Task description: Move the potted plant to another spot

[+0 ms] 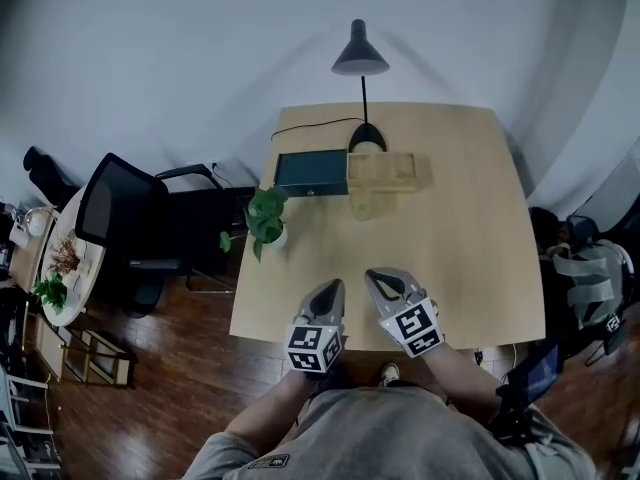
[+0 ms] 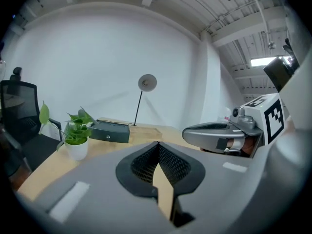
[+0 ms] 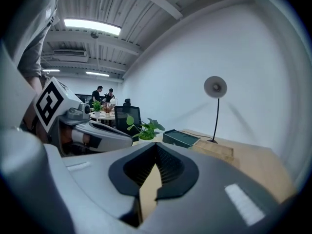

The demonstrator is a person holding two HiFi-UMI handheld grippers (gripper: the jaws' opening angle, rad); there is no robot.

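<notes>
Table: pale wood, matt, with an even grain. Left tongs and right tongs: smooth, matt grey plastic shells; pads black with a fine ribbed mesh. Ahead and to the left of the left tongs, pot: white, smooth, possibly glazed ceramic. Beyond both tongs, box: dark, matt; tray: bare pale wood. Floor, left of the left tongs: dark, glossy boards.

Worktop carries 1 potted plant, 1 lamp, 1 dark box, 1 wooden tray. 2 tools: left tool, right tool. 1 black chair.
</notes>
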